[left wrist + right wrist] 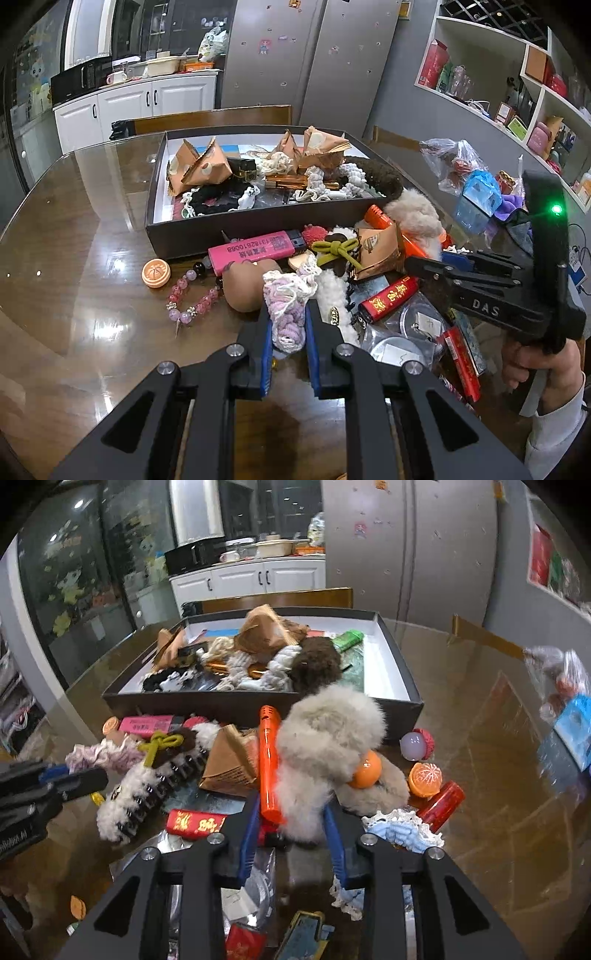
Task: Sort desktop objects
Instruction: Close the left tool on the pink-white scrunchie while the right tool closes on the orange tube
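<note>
Holding paper packets [199,166] and scrunchies, the box [258,221] sits beyond claws pinching a knitted scrunchie [286,310] and fluffy scrunchie [325,734].

Left of the pile the table [74,258] lies bare and glossy, a wide way in along the left wall of the box [155,192]; only a round token [156,273] and a bead bracelet [192,299] sit at its edge. The pile itself crowds right up to the box's near wall. Right of the box, table [498,775] is open too, past a small ball [417,746]. At far right, bags [465,173] block the edge. A chair back [210,118] stands beyond the box.
</note>
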Demonstrator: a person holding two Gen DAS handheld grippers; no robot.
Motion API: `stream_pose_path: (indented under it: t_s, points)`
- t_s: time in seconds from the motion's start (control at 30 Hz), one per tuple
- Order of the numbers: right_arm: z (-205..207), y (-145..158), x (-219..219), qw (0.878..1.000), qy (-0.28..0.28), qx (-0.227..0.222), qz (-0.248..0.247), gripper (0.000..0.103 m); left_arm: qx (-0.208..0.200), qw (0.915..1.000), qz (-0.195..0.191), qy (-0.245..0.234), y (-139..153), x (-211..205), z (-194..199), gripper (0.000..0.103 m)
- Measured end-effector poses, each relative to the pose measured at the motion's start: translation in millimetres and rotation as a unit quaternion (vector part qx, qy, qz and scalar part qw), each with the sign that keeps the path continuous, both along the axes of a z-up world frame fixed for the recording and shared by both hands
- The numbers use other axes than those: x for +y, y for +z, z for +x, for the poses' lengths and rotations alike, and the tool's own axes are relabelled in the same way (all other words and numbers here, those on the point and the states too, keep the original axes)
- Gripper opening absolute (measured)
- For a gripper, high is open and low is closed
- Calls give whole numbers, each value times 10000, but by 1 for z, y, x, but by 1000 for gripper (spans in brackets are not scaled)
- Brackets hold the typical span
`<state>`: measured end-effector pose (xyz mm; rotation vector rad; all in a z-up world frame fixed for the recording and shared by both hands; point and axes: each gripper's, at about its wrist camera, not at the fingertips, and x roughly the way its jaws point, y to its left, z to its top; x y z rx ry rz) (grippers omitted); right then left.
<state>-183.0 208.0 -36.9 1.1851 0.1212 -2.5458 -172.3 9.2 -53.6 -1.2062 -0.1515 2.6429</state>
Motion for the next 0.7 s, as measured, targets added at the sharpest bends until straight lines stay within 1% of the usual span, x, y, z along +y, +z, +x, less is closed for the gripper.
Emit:
stream_pose_path:
  t_s: [0.13, 0.27, 0.33, 0.37, 0.4, 0.7]
  points:
    - [-3, -4, 8, 9996, -81, -168, -221, 30, -28, 10000, -13, 15, -1, -1, 0, 16]
    - [0, -1, 5, 9997, -109, -91, -181, 27, -25, 10000, -18, 8, -1, -2, 0, 16]
    - [1, 1, 4, 9998, -81, -88, -182, 23, -29, 10000, -8, 22, -1, -2, 0, 16]
    - [3, 2, 3, 9997, -73, -91, -194, 18, -30, 10000, 4, 30, 0, -3, 0, 16]
    - [5, 4, 3, 9997, -46, -97, -223, 16, -28, 10000, 9, 35, 0, -3, 0, 16]
    - [19, 15, -2, 9997, 119, -31, -203, 12, 23, 10000, 33, 80, 4, -5, 1, 16]
